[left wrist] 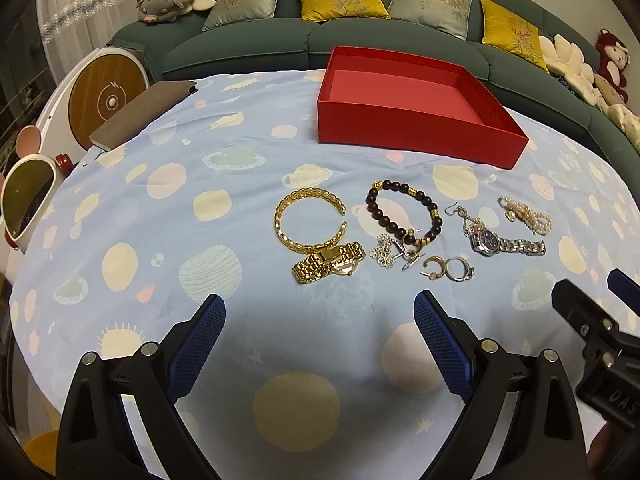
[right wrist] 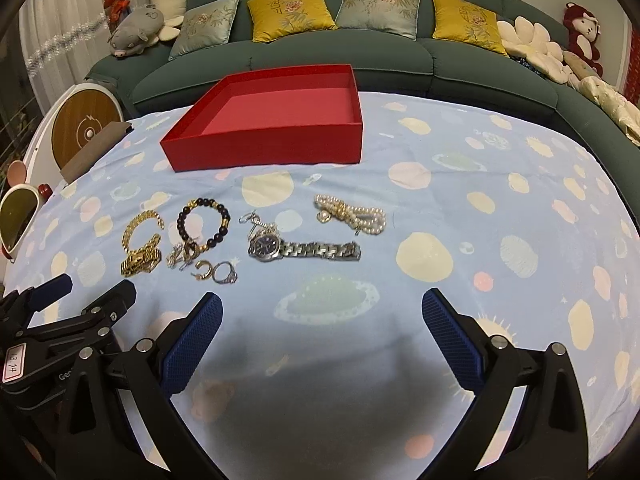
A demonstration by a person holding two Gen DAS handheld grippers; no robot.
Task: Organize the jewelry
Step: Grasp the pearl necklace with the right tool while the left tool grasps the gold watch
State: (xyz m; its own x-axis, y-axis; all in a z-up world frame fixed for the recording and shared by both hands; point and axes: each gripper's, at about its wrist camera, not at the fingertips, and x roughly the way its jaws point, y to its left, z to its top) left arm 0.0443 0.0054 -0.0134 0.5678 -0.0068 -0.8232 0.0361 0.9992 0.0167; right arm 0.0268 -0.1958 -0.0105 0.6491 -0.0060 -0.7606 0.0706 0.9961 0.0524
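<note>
While both grippers hover low over the patterned cloth [left wrist: 160,208], the left gripper [left wrist: 320,320] and right gripper [right wrist: 322,318] have fingers spread wide, holding nothing. Jewelry lies just ahead — gold bangle [left wrist: 308,220], bead bracelet [left wrist: 404,212], silver watch [right wrist: 304,249], pearls [right wrist: 352,214] — short of the empty red box [left wrist: 416,136].

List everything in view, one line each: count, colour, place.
Red box: 1, red, empty, far side of cloth.
Gold bangle: 1, gold, left of the jewelry.
Gold watch: 1, gold, touching the bangle.
Bead bracelet: 1, dark with gold beads, centre.
Silver watch: 1, silver, blue dial, right.
Pearl strand: 1, white, behind the silver watch.
Ring: 1, silver, front.
Cushions: 4, yellow and grey, sofa.
Left gripper: 1, black and blue, jaws open.
Right gripper: 1, same, jaws open.
</note>
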